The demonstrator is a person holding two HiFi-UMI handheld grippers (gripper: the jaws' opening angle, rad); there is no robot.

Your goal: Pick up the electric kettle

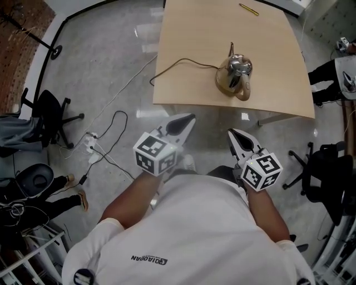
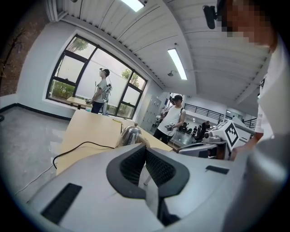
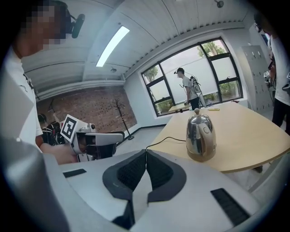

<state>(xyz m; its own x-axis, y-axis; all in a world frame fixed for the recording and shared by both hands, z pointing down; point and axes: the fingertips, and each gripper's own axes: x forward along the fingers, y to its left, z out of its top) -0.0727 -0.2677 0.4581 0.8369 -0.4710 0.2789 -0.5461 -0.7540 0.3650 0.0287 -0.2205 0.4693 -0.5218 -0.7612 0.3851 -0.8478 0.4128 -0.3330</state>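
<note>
Scene: A person stands just short of the bench [image 1: 189, 33] with a hand-held gripper in each hand, both over the floor and well apart from the target.
Kettle: The electric kettle [image 1: 236, 75] stands upright near the bench's front edge, toward its right side. Its cord [image 1: 178, 64] trails away to the left and off the edge.
Left hand-held gripper [image 1: 191, 117]: Jaws pressed together, nothing between them.
Right hand-held gripper [image 1: 233, 133]: Likewise closed and empty, and on the side closer to the kettle.
Step in hand: The approach, by the look of it.
Doing it well: The right jaws would need to spread before arriving. They should then close squarely on the handle, which seems to face the bench's front edge. The lift should be straight up, with the cord given slack.
Head view alone: The cord's full run, a yellow pen [image 1: 248, 9] at the far edge, and the gap between both tools and the bench.
Right gripper view alone: The kettle [image 3: 200, 136] in clean profile, with knobbed lid and darker foot.
Left gripper view alone: The kettle [image 2: 130, 135] half hidden behind its own jaws, and bystanders beyond.
</note>
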